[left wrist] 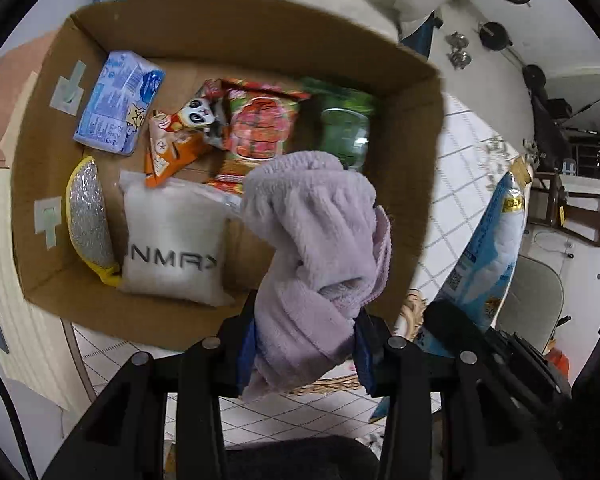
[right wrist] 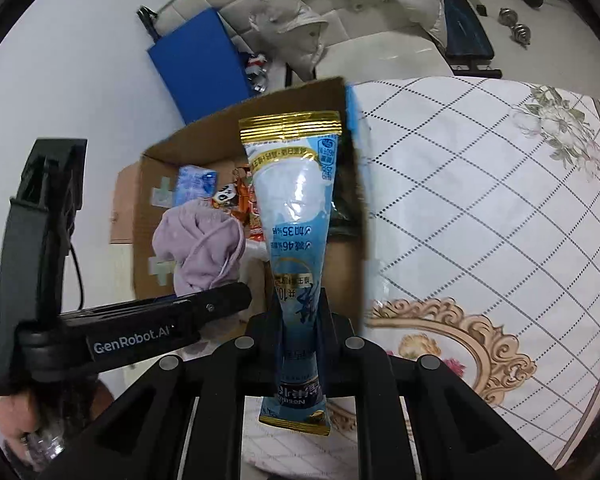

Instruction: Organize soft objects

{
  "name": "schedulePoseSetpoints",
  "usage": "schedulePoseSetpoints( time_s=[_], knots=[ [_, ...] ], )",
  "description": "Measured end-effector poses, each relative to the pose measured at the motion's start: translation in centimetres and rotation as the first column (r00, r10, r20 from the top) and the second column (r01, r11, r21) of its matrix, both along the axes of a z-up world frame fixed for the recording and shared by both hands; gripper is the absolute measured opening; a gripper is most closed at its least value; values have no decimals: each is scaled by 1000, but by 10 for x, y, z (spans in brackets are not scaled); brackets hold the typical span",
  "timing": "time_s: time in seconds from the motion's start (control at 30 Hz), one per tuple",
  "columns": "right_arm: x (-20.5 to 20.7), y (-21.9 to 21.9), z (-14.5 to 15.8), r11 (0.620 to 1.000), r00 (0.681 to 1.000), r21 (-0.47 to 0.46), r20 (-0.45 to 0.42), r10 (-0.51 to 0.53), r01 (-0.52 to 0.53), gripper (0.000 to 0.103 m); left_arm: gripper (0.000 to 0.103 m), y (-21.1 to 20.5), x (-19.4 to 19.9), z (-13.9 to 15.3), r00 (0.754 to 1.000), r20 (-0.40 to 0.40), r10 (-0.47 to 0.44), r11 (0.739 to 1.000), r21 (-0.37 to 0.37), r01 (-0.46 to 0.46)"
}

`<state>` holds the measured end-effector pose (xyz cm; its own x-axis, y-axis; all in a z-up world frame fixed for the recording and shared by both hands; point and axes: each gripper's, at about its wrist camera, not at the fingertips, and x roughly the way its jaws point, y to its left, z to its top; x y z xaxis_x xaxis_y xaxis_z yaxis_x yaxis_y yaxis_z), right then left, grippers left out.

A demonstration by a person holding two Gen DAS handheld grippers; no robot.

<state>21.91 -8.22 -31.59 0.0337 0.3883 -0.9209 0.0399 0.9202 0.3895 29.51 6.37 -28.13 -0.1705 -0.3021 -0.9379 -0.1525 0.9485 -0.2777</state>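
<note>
Left jaws: clamped on the lilac towel [left wrist: 316, 248], pads pressed into its lower fold, pointing steeply down.
Right jaws: pinched tight on the blue pouch [right wrist: 296, 240], gripping near its lower end, nothing slack between the pads.
Left gripper [left wrist: 304, 344]: it hung over the near edge of the box [left wrist: 32, 184], the towel bunched up and bulging forward over the box floor.
Right gripper [right wrist: 300, 332]: it sat outside the box's right wall, over the quilted cloth [right wrist: 480, 184], and the pouch reached up across that wall.
Pouch axis: long and stiff-looking, running straight away from the jaws, gold seal at the far tip.
Towel axis: none to speak of, a soft knot, with a loop trailing on the side facing the right wrist camera.
Box contents: blue pack [left wrist: 120, 104] at the far left, panda snack [left wrist: 184, 136] and red bag [left wrist: 256, 132] in the middle, white pillow [left wrist: 172, 240] and yellow sponge [left wrist: 88, 220] at the near left.
Free spot: bare cardboard showed just beyond the towel, right of the pillow.
Nearer hand: the left, I judged; its load was already above the opening, so letting go there looked like the shorter move.
Farther hand: the right needed to swing leftward across the wall first.
Risk: the two grippers were close together, and the pouch tip could have caught the wall.
</note>
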Motion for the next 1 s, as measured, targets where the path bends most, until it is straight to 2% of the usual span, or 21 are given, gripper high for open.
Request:
schedulePoseSetpoints(
  time_s=[0.2, 0.27, 0.4, 0.43, 0.5, 0.57, 0.6, 0.67, 0.7, 1.0],
  knots=[
    [13, 33, -38, 996, 999, -85, -50, 1, -5, 14, 38, 1, 11, -36, 996, -84, -36, 999, -35, 33],
    [18, 35, -53, 993, 998, -117, -63, 0, -7, 14, 38, -1, 13, -43, 994, -94, -58, 998, -19, 56],
    [27, 42, -78, 984, 989, -156, -132, 63, -83, 17, 42, -4, 11, -58, 986, -136, -101, 995, -11, 101],
    [27, 44, -81, 981, 987, -167, -141, 74, -98, 21, 46, -5, 12, -60, 985, -135, -110, 994, -7, 110],
    [28, 42, -82, 980, 986, -174, -150, 69, -95, 28, 55, -2, 12, -66, 985, -147, -92, 996, -24, 90],
    [29, 38, -81, 979, 986, -181, -156, 62, -90, 42, 70, 3, 11, -68, 986, -150, -79, 996, -42, 73],
    [30, 36, -79, 980, 986, -179, -155, 56, -83, 45, 72, 5, 10, -67, 986, -149, -72, 997, -47, 66],
    [32, 32, -74, 983, 988, -167, -148, 49, -74, 63, 79, 9, 8, -64, 988, -144, -61, 996, -68, 51],
    [33, 31, -72, 986, 988, -147, -147, 51, -73, 65, 79, 13, 7, -62, 988, -141, -58, 996, -72, 48],
    [30, 33, -54, 977, 992, -201, -111, 57, -78, 65, 80, 41, -1, -27, 996, -74, -50, 998, -51, 46]
  ],
)
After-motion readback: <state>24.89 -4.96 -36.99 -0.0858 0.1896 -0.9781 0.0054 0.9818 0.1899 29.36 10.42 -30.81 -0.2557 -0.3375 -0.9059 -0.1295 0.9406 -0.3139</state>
